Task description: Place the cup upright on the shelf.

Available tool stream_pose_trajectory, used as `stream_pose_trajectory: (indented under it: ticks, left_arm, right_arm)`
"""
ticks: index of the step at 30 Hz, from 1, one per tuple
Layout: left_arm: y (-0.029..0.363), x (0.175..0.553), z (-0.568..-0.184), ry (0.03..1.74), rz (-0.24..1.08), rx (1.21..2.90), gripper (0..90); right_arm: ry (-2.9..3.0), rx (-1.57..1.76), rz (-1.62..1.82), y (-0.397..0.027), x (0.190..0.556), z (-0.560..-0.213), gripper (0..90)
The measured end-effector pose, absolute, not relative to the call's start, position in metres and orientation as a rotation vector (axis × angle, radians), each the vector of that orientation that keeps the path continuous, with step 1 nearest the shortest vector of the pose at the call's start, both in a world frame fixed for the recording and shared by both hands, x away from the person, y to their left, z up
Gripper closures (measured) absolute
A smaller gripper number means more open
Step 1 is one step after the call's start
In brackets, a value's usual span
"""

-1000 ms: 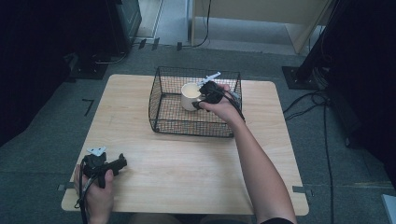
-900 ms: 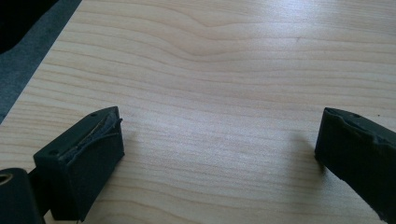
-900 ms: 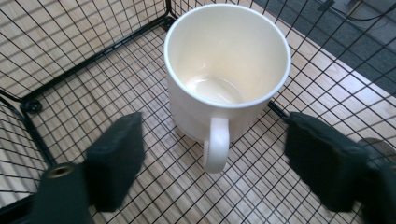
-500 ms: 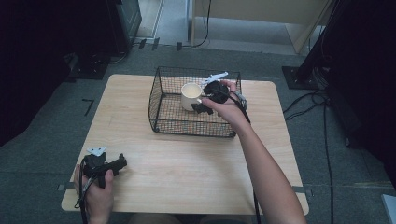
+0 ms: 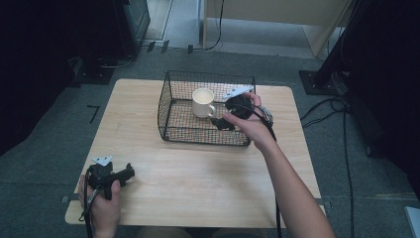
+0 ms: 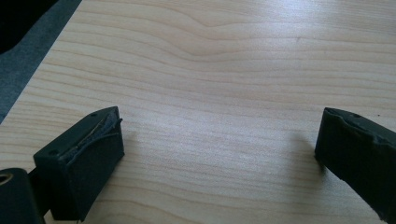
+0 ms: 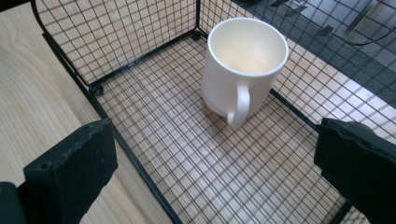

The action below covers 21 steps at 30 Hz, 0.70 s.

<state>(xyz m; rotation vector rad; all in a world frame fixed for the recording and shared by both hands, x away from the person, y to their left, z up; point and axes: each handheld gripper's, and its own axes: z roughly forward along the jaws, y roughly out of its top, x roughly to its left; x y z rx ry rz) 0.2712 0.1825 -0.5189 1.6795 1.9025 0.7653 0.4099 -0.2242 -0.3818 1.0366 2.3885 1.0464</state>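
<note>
A cream mug point(image 5: 202, 102) stands upright on the floor of a black wire basket point(image 5: 167, 106), its handle turned toward the right gripper. My right gripper point(image 5: 221, 122) hovers over the basket's right front part, a short way from the mug. In the right gripper view the mug point(image 7: 245, 70) sits ahead, and the right gripper point(image 7: 215, 158) is open wide with nothing between its jaws. My left gripper point(image 5: 128, 173) rests low at the table's near left corner. In the left gripper view the left gripper point(image 6: 219, 144) is open over bare wood.
The wooden table point(image 5: 198, 183) has free room in front of the basket. Its left edge point(image 6: 44, 60) is close to the left gripper. Cables point(image 5: 346, 148) trail over the grey floor at the right, and dark stands ring the table.
My right gripper has drawn back from the mug toward the basket's right front. The mug stays standing in the basket. The left gripper has not moved.
</note>
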Motion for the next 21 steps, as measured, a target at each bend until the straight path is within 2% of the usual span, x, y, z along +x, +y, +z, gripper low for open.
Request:
stream_pose_trajectory:
  ticks: [10, 21]
  left_arm:
    - [0.182, 0.271, -0.519, 1.903, 0.766, 1.679, 1.2]
    - [0.183, 0.271, -0.519, 1.901, 0.766, 1.681, 1.2]
  right_arm:
    - [2.376, 1.037, 1.05, -0.245, 0.391, -0.384, 0.0]
    - [2.372, 1.02, 1.05, -0.273, 0.355, -0.387, 0.0]
